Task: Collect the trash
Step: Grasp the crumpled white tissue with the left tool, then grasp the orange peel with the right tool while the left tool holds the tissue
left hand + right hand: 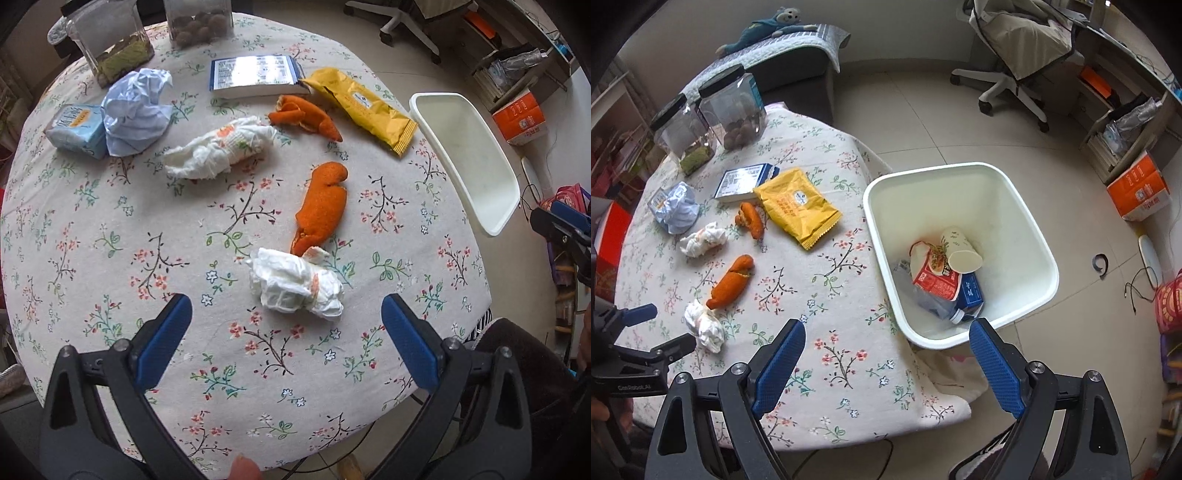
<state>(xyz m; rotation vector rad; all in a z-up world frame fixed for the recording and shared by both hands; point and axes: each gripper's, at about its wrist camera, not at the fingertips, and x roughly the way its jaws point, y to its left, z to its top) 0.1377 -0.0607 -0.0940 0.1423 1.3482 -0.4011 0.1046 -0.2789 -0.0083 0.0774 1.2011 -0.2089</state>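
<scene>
My left gripper (286, 306) is open and empty, just in front of a crumpled white tissue (295, 284) on the floral tablecloth (110, 240). An orange peel (323, 205) lies behind it, then a second tissue (221, 146), a second peel (306, 116), a yellow wrapper (364, 105) and a crumpled blue paper (138, 110). My right gripper (886, 330) is open and empty, over the table's right edge beside the white bin (1027, 206). The bin holds a paper cup (960, 249), a red packet (934, 277) and a blue carton (971, 295). The left gripper (665, 325) shows at the left of the right wrist view.
Two clear jars (114, 40) stand at the table's far side, with a blue-white box (255, 75) and a tissue pack (74, 129). The bin's rim (465, 155) stands at the table's right. An office chair (1015, 55) and an orange box (1137, 188) are on the floor.
</scene>
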